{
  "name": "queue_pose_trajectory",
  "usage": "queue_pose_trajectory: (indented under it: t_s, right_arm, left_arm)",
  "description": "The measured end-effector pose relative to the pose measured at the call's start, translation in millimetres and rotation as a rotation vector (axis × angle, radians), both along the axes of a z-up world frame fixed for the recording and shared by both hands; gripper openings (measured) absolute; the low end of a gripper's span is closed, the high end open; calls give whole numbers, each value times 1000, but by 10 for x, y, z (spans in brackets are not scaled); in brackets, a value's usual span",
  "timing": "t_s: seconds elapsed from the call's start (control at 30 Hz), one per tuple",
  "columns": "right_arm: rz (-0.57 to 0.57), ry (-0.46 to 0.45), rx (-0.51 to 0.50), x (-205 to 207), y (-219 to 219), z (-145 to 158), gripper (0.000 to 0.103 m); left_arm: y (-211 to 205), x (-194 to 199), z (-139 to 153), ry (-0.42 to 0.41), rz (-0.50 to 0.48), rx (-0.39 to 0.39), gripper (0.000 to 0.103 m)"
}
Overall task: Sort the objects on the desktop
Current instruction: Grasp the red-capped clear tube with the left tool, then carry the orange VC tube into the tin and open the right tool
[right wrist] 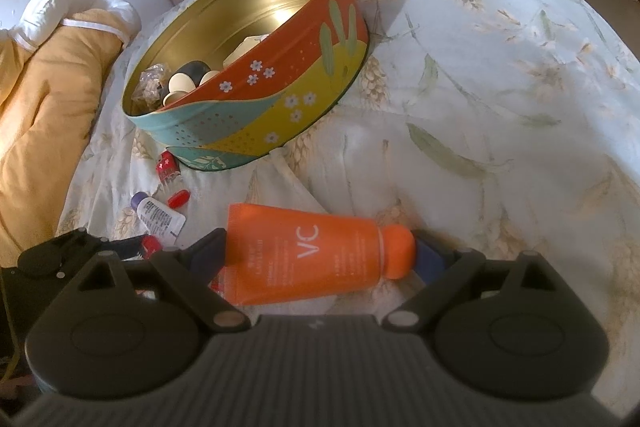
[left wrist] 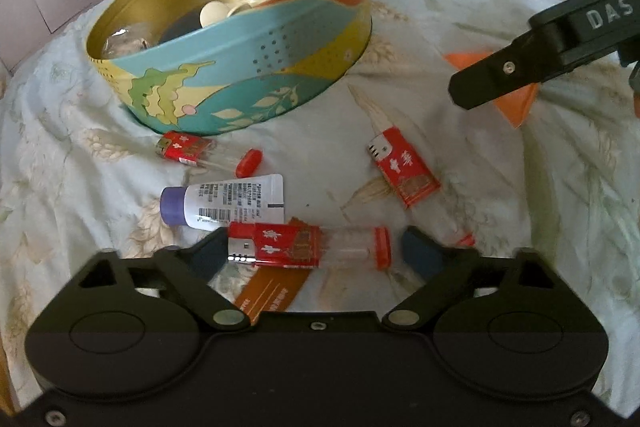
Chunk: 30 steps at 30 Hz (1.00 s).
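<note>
Two grippers, two small things to grab.
Your left gripper (left wrist: 310,253) was open around a hard, slick lighter (left wrist: 308,247); your right gripper (right wrist: 316,255) hugged a squishy orange tube (right wrist: 316,259) end to end.

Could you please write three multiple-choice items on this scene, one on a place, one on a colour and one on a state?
1. Where does the round tin stand?
A. on the flowered bedcover
B. on a wooden shelf
C. on the floor

2. What colour is the cap of the white tube?
A. green
B. purple
C. black

3. How does the right gripper stand toward the orange tube?
A. far off it
B. one finger at each end of it
C. holding it above the tin

Answers:
1. A, the bedcover lies under and all around the tin.
2. B, the cap shows purple at the tube's left end.
3. B, the tube lies across the gap, its cap at one finger and its flat end at the other.
</note>
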State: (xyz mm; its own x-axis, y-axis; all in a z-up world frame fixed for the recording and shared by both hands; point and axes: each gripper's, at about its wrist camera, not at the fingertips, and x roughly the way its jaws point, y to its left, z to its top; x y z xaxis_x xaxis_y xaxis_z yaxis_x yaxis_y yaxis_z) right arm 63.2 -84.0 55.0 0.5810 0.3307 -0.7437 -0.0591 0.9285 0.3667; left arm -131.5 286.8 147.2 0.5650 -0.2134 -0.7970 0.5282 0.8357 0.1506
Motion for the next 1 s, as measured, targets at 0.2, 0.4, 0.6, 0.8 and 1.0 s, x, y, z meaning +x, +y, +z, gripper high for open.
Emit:
queue_pose_trajectory:
  t_s: [0.2, 0.4, 0.6, 0.8, 1.0]
  right_arm:
    - [16, -12, -10, -6, 21, -2, 94]
    - [41, -33, -18, -46, 78, 7, 94]
    - [71, -58, -41, -131, 148, 38, 94]
    - [91, -65, -92, -220, 237, 41, 94]
    - [109, -70, -124, -333, 307, 73, 94]
  left_arm:
    - [59, -92, 101, -3, 87, -47, 80]
    - [286, -279, 291, -13, 235, -124, 81]
    - [517, -579, 320, -4, 344, -176, 81]
    - [707, -715, 284, -8, 438, -220, 81]
    - [824, -808, 271, -62, 471, -271, 81]
